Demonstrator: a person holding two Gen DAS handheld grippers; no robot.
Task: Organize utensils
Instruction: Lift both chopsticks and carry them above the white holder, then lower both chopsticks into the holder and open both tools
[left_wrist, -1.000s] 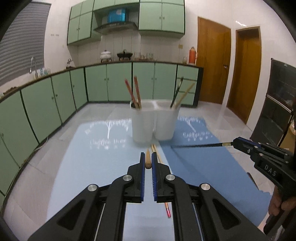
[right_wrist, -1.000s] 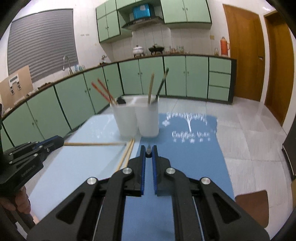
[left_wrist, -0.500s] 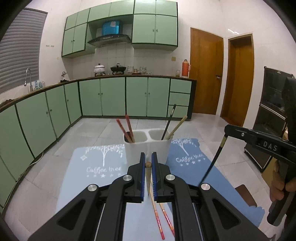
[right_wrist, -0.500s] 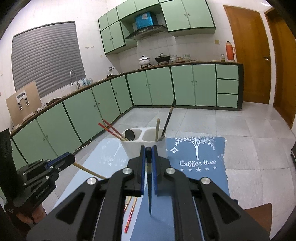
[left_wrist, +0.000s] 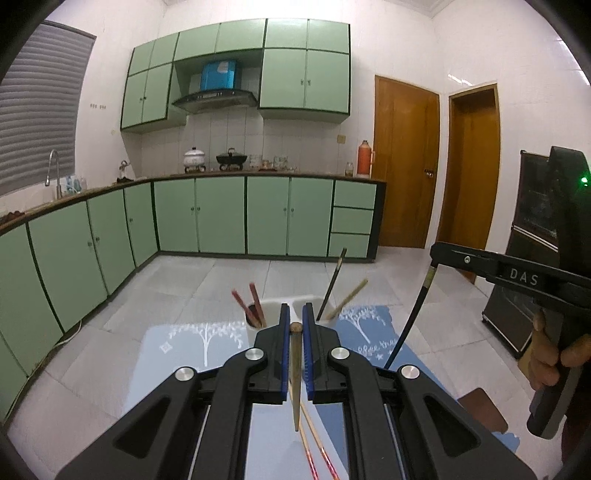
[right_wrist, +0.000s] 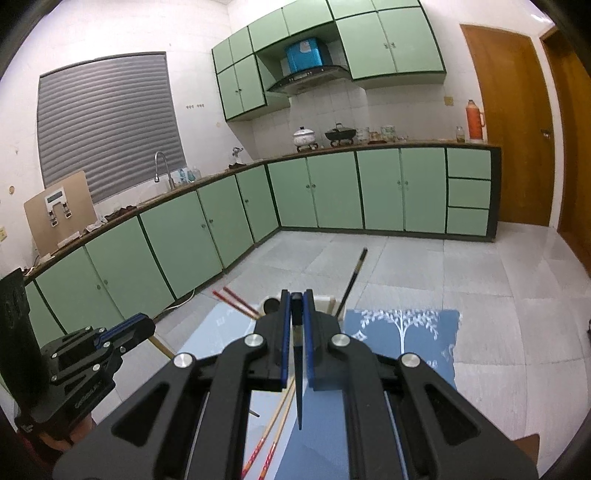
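Between our left gripper's fingers a wooden chopstick is clamped, hanging tip-down; our right gripper clamps a black chopstick likewise, both raised above the white holder.

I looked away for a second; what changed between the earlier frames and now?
Both tongs lifted their chopsticks off the mats: left tongs raised the wooden chopstick, right tongs the black chopstick, now hanging tip-down. The white holder and red-tipped pair stayed put.
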